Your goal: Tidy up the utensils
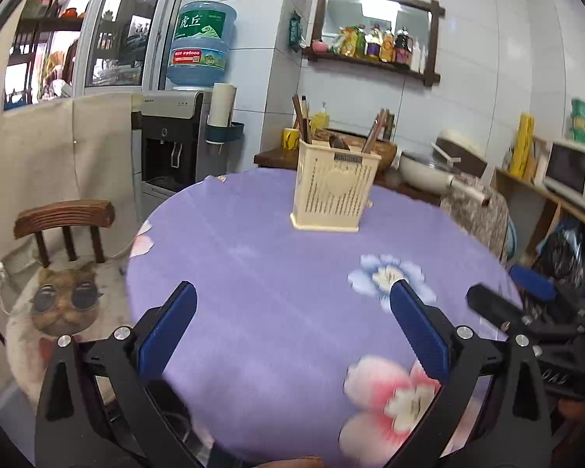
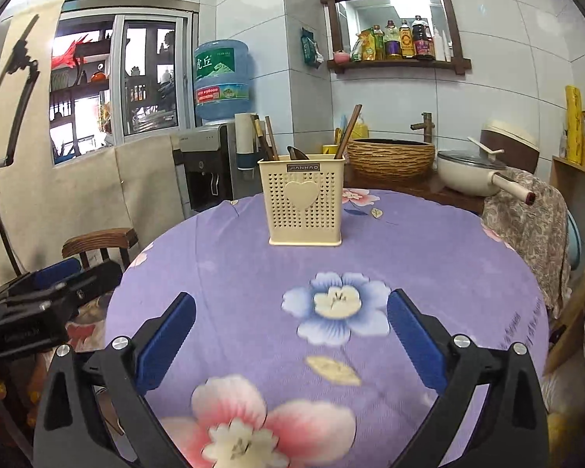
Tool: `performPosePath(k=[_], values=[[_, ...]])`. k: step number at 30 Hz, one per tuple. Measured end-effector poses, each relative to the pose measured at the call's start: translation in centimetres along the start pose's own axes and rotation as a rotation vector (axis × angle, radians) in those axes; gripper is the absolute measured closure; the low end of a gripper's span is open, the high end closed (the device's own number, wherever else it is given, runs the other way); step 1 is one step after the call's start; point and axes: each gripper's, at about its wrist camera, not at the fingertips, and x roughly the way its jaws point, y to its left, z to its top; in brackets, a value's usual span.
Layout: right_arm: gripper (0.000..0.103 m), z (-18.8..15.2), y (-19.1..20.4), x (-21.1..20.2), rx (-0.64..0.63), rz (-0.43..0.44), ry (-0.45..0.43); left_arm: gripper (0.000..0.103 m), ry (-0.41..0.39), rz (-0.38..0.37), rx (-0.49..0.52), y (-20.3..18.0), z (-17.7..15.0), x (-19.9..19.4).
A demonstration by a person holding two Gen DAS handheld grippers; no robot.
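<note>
**Both hands empty, the holder loaded**

I hold my left gripper (image 1: 292,327) low over the near edge of the round table (image 1: 253,273), its blue pads spread wide with nothing but purple flowered cloth between them. My right gripper (image 2: 291,329) is the same: jaws wide apart, nothing held. Each one shows at the edge of the other's view, so the two sit side by side, near each other but apart.

The cream utensil holder (image 2: 303,199) stands upright toward the far side of the table, well away from both grippers. Chopsticks (image 2: 346,132) lean out of its right compartment, more sticks (image 2: 267,138) rise from the left, and a dark handle (image 2: 297,153) pokes up in the middle; I cannot tell what that one is.

I see no loose utensils on the cloth in either view. So I judge the sorting is at or near its end, with my hands clear of the holder. If anything is left to put away, it lies out of sight, and my next move would be to find it, close on it lengthwise, and drop it tip-down into a matching compartment.
</note>
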Motion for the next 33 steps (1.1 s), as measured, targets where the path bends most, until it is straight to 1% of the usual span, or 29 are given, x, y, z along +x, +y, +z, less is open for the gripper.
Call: performPosePath(k=[2, 5, 8, 12, 15, 18, 21, 24, 29, 33], values=[[0.006, -0.6, 0.7, -2.1, -0.015, -0.014, -0.030, 0.006, -0.011, 0.000, 0.003, -0.2, -1.0, -1.5], [0.006, -1.6, 1.7, -4.8, -0.044, -0.043, -0.062, 0.006, -0.027, -0.017, -0.023, -0.1, -2.5, -4.1], [0.006, -2.6, 2.1, -6.9, -0.043, -0.055, -0.067, 0.006, -0.049, 0.009, 0.003, -0.3, -3.1, -5.6], [0.006, -3.4, 2.0, -8.8, -0.008, -0.053, -0.067, 0.006, -0.104, 0.023, 0.019, -0.3, -4.0, -8.5], [0.006, -3.4, 2.9, -10.1, -0.039, -0.066, -0.101, 0.006, -0.153, 0.011, 0.034, -0.7, -4.5, -10.5], [0.006, -3.7, 4.4, -11.3, -0.079, -0.059, -0.135, 0.006, -0.171, 0.008, 0.047, -1.0, -4.7, -11.4], [0.006, -4.0, 5.2, -11.8, -0.099, -0.047, -0.143, 0.006, -0.140, -0.018, -0.003, -0.4, -4.9, -11.2], [0.006, -4.2, 5.2, -12.3, -0.090, -0.048, -0.151, 0.006, -0.136, -0.023, -0.025, -0.1, -5.3, -11.3], [0.006, -4.4, 5.0, -12.6, -0.077, -0.044, -0.149, 0.006, -0.146, -0.046, -0.010, -0.8, -5.3, -11.6], [0.006, -4.4, 4.7, -12.5, -0.071, -0.039, -0.141, 0.006, -0.140, -0.049, -0.012, -1.0, -5.2, -11.5]])
